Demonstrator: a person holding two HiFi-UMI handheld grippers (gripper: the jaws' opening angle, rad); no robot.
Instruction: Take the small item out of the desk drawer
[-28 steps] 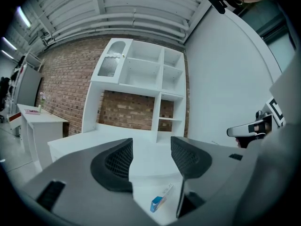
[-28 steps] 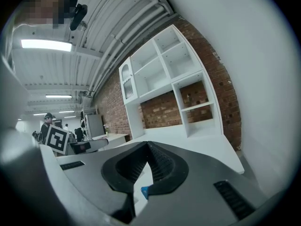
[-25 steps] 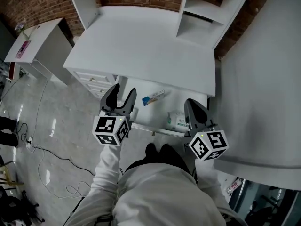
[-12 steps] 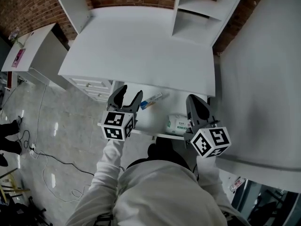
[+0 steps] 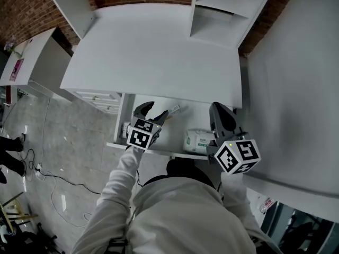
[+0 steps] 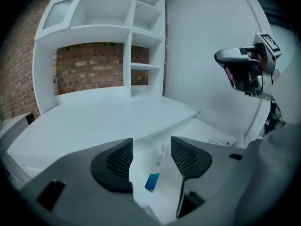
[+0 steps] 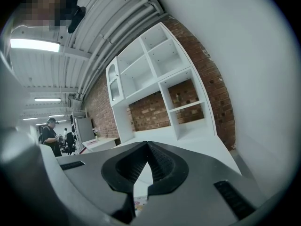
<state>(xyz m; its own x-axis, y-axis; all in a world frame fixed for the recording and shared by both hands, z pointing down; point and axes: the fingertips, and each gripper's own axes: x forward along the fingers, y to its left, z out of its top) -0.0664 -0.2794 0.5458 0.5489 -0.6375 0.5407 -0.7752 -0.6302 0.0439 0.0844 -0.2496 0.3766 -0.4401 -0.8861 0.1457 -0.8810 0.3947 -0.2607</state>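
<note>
Left gripper (image 6: 150, 157) has jaws apart, nothing held, hanging over the open drawer (image 5: 159, 151) at lower centre of the head view. The small item (image 6: 156, 168) — slim white pack, blue end — lies flat on the drawer floor, lined up between them. Right gripper (image 7: 148, 166) is pinched closed and empty, lower right. Best move: drop straight down, straddle the narrow width, close mid-length — not on an end.

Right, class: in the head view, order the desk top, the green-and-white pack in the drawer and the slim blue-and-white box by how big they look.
1. desk top, by far the largest.
2. green-and-white pack.
3. slim blue-and-white box, smallest; the left gripper hides part of it, but the order holds.
</note>
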